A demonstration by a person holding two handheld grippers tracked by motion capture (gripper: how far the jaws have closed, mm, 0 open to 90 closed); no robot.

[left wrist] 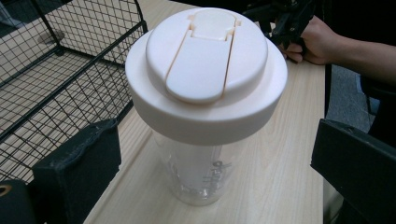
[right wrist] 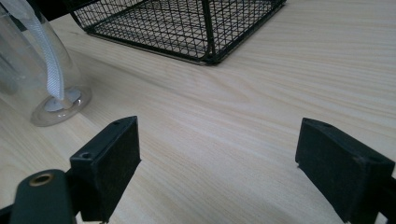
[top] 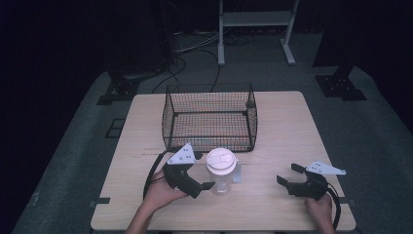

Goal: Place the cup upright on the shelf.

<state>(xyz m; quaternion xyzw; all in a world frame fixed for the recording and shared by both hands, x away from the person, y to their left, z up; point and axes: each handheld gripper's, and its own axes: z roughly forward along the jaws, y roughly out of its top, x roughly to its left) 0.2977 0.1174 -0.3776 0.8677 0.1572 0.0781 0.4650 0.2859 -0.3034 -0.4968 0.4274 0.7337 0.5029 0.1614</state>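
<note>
Reaching for the bottle [top: 221,173] with our left gripper [top: 197,176], we have not grabbed it yet. The bottle stands upright on the table [top: 287,126], just in front of the wire basket [top: 209,117], with its white lid [top: 220,161] on top. Our left jaws are wide apart, one on each side of the bottle, and they do not touch it. Our right gripper [top: 287,174] waits well off to the side, low over the wood, and its jaws are wide apart too, with nothing between them.

We think the job is to put the bottle in the basket. If so, almost all of it is left: squeeze the bottle, lift it, carry it over the wire wall and set it down inside. The basket looks empty.

The left gripper view shows us the lid [left wrist: 205,70] up close, with its flip flap shut, and the clear body [left wrist: 198,175] under it. The right gripper view shows the bottom of the bottle [right wrist: 58,105] resting flat on the table, and a white strap hanging beside it. The high view shows both grippers at once.
</note>
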